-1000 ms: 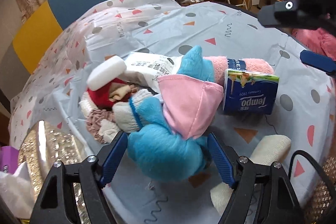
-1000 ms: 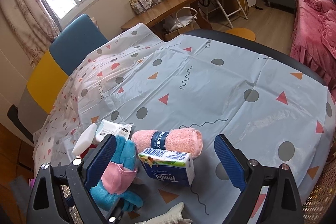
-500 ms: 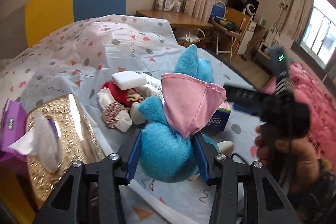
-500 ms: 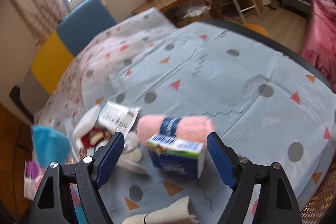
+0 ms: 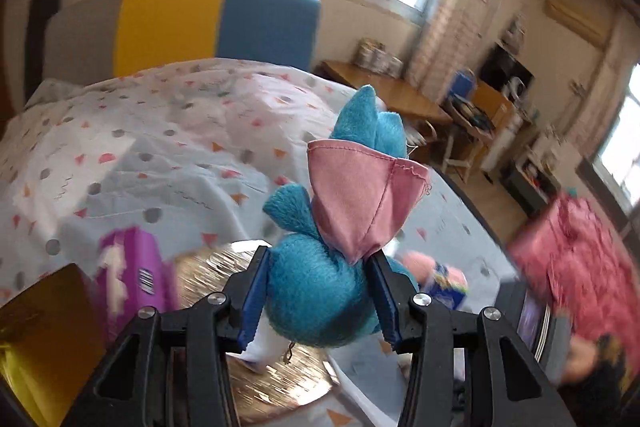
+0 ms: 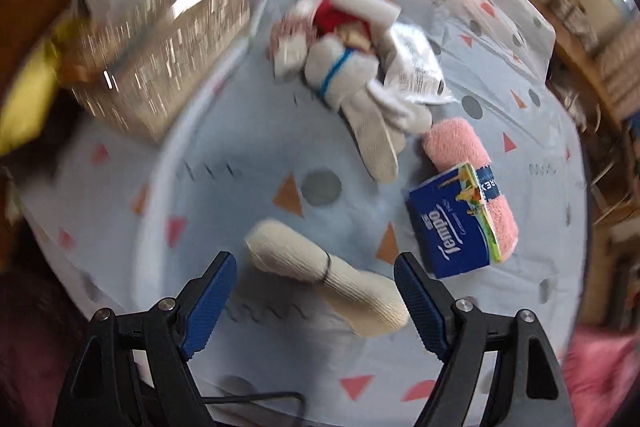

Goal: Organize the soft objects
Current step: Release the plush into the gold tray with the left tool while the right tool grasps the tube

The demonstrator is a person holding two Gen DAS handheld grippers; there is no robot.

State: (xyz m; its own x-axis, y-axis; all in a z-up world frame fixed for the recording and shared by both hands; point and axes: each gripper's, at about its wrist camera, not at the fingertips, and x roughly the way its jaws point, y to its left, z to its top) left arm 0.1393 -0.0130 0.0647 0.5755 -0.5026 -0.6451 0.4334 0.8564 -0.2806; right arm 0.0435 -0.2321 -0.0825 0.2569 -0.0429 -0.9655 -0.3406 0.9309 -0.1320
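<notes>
Plush toy: the blue plush toy (image 5: 320, 291) with a pink hood (image 5: 360, 199) is squeezed between the jaws of the left gripper (image 5: 318, 301), up in the air over the shiny gold basket (image 5: 208, 271).
Left jaws: clenched on the toy's round body, which bulges out around the blue pads.
How it feels: I think it is light and squishy. It will not break, but it can flop or wiggle loose.
Best place to hold: the fat body, not the loose hood or the thin ears.
Right jaws: the right gripper (image 6: 316, 297) is wide apart and holds nothing. It points down at the cream roll (image 6: 324, 281), which lies between the jaws on the tabletop (image 6: 224, 187).
Cream roll: looks soft and light, with a thin dark band around its middle. That is a good spot to pinch.
Near things: tissue pack (image 6: 452, 223) and pink towel roll (image 6: 460, 143) at 2 o'clock, white socks (image 6: 360, 95) at 12.
Basket: at 10 o'clock from the right gripper, blurry.
Open room: bare cloth at 11 o'clock makes an easy path to the basket. The tabletop edge curves close at 8 o'clock.
</notes>
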